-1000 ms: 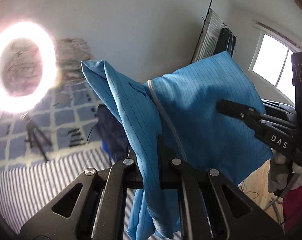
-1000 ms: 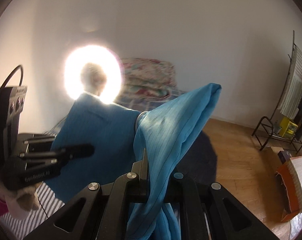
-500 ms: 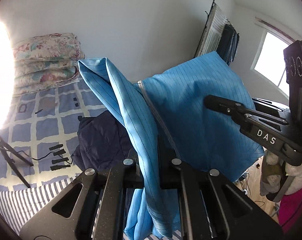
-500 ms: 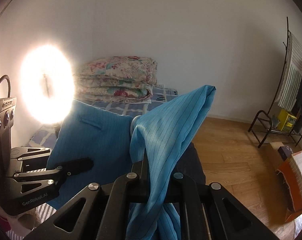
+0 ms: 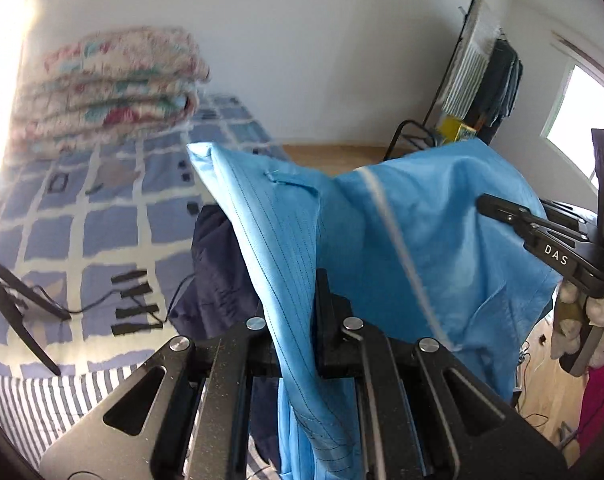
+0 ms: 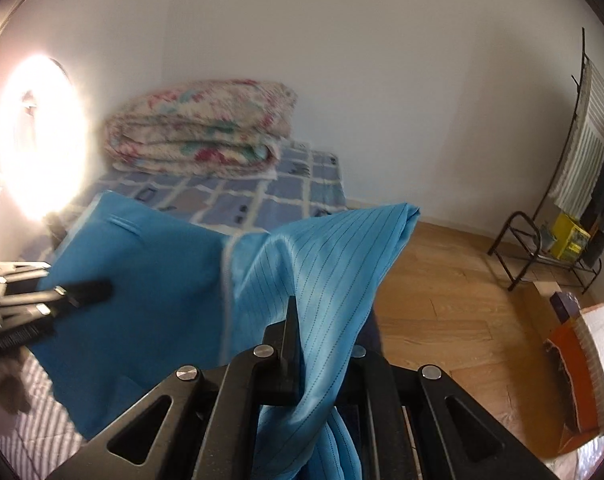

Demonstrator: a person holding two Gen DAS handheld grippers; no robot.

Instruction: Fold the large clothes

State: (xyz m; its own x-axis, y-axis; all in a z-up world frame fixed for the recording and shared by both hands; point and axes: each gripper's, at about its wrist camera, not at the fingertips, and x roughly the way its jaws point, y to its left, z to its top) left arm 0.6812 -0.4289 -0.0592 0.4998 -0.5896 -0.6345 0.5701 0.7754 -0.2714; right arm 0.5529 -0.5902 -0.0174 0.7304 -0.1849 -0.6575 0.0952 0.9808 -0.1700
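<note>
- The left gripper (image 5: 292, 312) is clenched on a fold of the blue garment (image 5: 421, 232); the cloth runs up between its two black fingers and stands above them in a stiff peak.
- The right gripper (image 6: 321, 344) is likewise clamped on the blue garment (image 6: 325, 272), a bunched fold pinched between its fingers with the loose end hanging below.
- The garment is held up in the air between the two tools, above the foot of the bed (image 5: 102, 232), not lying on it. It is a smooth, thin, bright blue fabric with fine dark pinstripes, a pale whitish band (image 5: 397, 248) running down it, and a small stitched slit like a pocket opening.
- From the left wrist view, the right tool's slim black finger (image 5: 501, 210) presses against the far side of the cloth; its body carries the letters DAS.
- A dark navy garment (image 5: 218, 276), soft and rumpled, lies on the bed under the blue one.
- The bed cover is a blue-and-white check, with grey-and-white stripes along its near edge.
- A floral quilt (image 6: 198, 140), thickly folded in rounded layers, sits at the head of the bed against the white wall.
- A glaring ring light (image 6: 38, 136) stands at the left side of the bed.
- A black metal rack (image 6: 541, 248) with hanging striped cloth stands on the wooden floor (image 6: 441, 280).
</note>
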